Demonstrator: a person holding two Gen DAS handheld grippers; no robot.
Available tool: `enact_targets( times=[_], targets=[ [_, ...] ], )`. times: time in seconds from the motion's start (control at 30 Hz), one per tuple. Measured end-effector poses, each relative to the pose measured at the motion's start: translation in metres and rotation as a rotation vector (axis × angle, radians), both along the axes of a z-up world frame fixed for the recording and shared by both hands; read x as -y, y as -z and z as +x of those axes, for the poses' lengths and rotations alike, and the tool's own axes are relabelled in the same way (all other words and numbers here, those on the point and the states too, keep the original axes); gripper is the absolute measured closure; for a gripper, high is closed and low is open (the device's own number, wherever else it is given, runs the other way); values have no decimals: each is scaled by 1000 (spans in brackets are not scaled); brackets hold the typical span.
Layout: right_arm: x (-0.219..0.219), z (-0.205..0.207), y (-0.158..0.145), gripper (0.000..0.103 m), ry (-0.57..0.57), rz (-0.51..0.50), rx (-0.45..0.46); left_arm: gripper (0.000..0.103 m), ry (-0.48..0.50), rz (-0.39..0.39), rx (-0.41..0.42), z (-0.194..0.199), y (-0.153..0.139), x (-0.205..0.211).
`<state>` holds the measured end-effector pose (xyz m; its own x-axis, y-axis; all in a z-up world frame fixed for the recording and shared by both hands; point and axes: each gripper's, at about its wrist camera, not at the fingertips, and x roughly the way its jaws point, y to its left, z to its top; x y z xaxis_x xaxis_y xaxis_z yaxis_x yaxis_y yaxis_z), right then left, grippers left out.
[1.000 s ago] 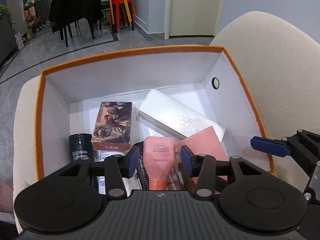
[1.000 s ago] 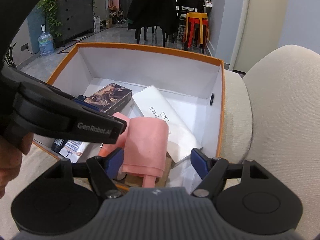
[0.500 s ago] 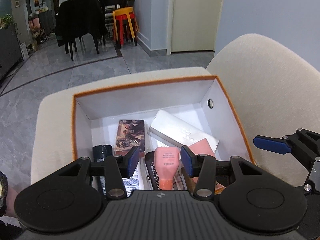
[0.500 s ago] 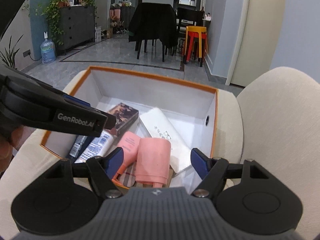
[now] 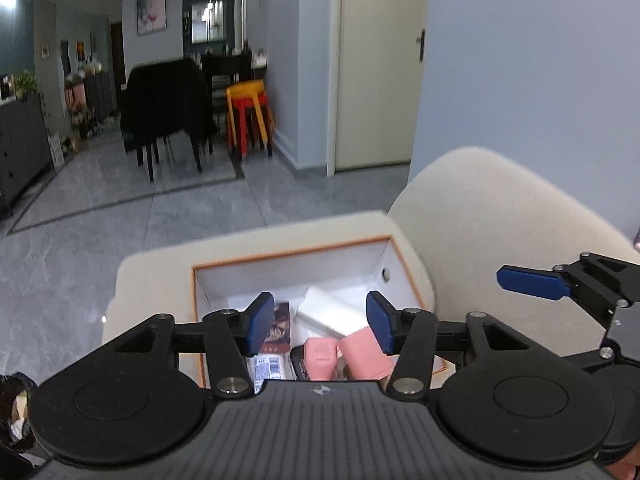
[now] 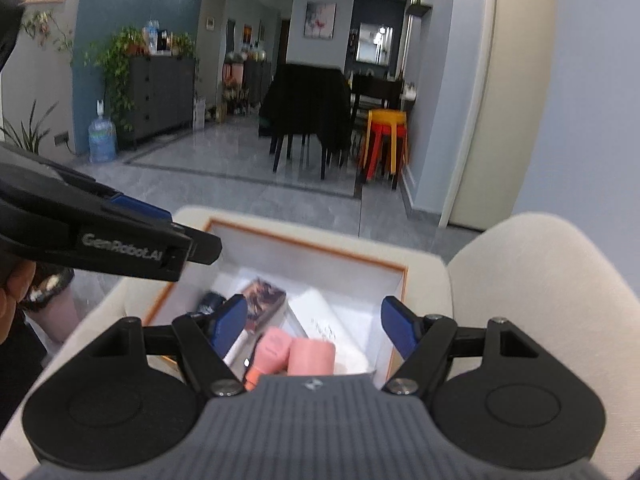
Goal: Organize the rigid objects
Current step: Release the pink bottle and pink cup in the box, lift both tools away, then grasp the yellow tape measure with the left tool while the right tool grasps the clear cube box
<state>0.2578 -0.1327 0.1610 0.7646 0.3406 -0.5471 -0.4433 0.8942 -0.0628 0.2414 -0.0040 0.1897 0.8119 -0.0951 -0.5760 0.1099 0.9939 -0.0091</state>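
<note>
An orange-rimmed white box point(image 5: 288, 254) point(image 6: 308, 247) sits on a cream chair seat. Inside lie a pink tube point(image 5: 320, 358) point(image 6: 270, 350), a pink case point(image 5: 362, 354) point(image 6: 312, 356), a long white box point(image 5: 332, 314) point(image 6: 332, 324), a picture-printed box point(image 5: 278, 330) point(image 6: 264, 302) and a dark bottle point(image 6: 210, 302). My left gripper point(image 5: 318, 326) is open and empty, high above the box. My right gripper point(image 6: 314, 324) is open and empty, also above it. The right gripper shows at the left wrist view's right edge point(image 5: 528, 280).
The cream chair back point(image 5: 500, 216) point(image 6: 540, 280) rises to the right of the box. Grey tiled floor, a dark dining chair point(image 5: 168, 108), and stacked red and yellow stools point(image 5: 248, 116) lie beyond. A dark cabinet point(image 6: 160, 96) stands at far left.
Both grippers have pulled back and up from the box, so it looks much smaller and lower in view. Both stay open and empty. The objects in the box have not moved.
</note>
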Motion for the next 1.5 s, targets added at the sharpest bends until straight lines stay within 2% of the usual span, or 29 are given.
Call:
enact_targets(
  times=[0.17,0.3,0.37,0.5,0.63,0.73,0.8,0.97,1.17,1.27,1.5],
  targets=[
    [9,-39,-34,28,-12,27,55,37,16,-16,72,-41,-26,2],
    [18,-67,-49,27,-17,45,88,18,25,-39,121,-70,-35,1],
    [24,-80,-54,23,-17,64,93,14,30,-55,146,-84,-36,-1],
    [35,-101,-50,23,-16,88,88,12,26,-71,170,-107,-23,-7],
    [47,-115,-31,23,1,113,70,10,-29,-81,215,-129,8,-17],
    [55,-123,-8,23,18,128,78,10,-70,-80,205,-143,40,-26],
    [59,-129,9,23,27,143,79,10,-105,-81,173,-146,64,-34],
    [68,-142,61,21,53,157,67,10,-174,-139,45,-141,122,-54],
    [75,-145,113,20,84,211,-75,10,-208,-205,-72,-147,175,-54],
    [67,-142,132,20,88,205,-122,10,-186,-212,-89,-150,195,-41],
    [46,-128,159,20,99,216,-153,10,-181,-214,-134,-146,233,-19]
  ],
)
